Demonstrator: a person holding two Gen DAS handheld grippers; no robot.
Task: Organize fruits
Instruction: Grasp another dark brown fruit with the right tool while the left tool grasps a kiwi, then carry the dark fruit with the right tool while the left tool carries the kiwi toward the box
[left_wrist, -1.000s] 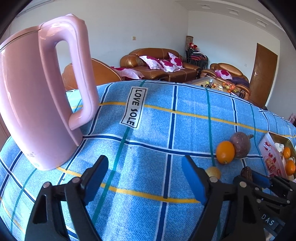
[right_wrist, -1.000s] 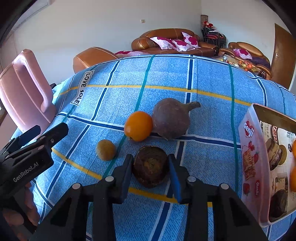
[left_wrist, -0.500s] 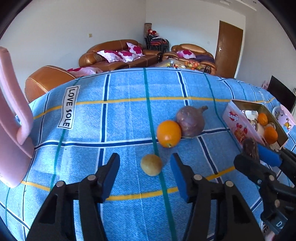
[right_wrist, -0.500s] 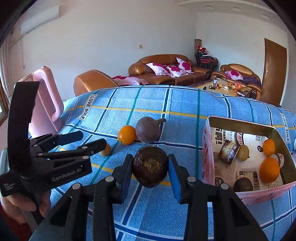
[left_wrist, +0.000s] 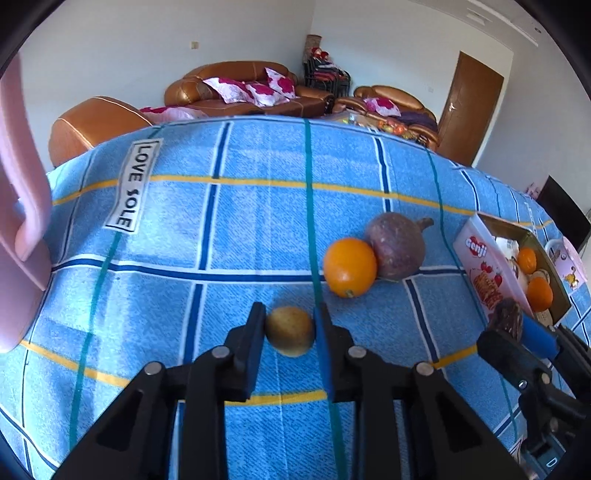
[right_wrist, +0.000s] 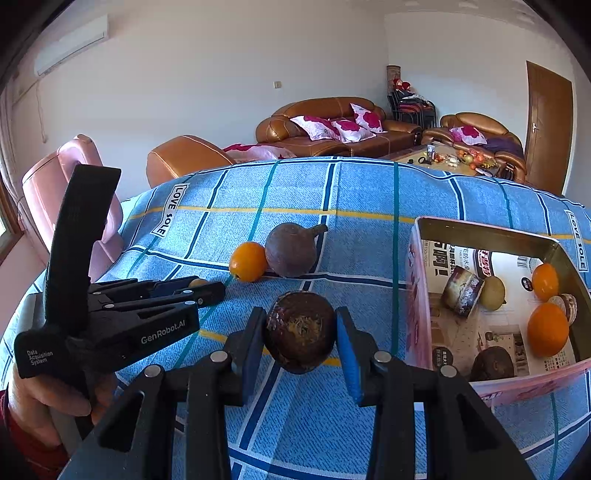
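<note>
My left gripper (left_wrist: 290, 323) is shut on a small yellow-brown fruit (left_wrist: 290, 331) lying on the blue checked cloth (left_wrist: 221, 229). An orange (left_wrist: 349, 266) and a purple-brown round fruit with a stem (left_wrist: 396, 246) touch each other just beyond it. My right gripper (right_wrist: 300, 334) is shut on a dark brown fruit (right_wrist: 300, 336) and holds it above the cloth, left of the pink box (right_wrist: 417, 295). The box holds oranges (right_wrist: 547, 328) and several other fruits. The left gripper also shows in the right wrist view (right_wrist: 210, 290).
A pink kettle (left_wrist: 18, 236) stands at the left edge of the table; it also shows in the right wrist view (right_wrist: 44, 184). A pink mug (left_wrist: 570, 264) sits behind the box. Brown sofas (right_wrist: 332, 125) stand beyond the table.
My left gripper turned right from the kettle, moved up to the small yellow-brown fruit and closed on it. My right gripper lifted the dark fruit and carried it toward the box.
</note>
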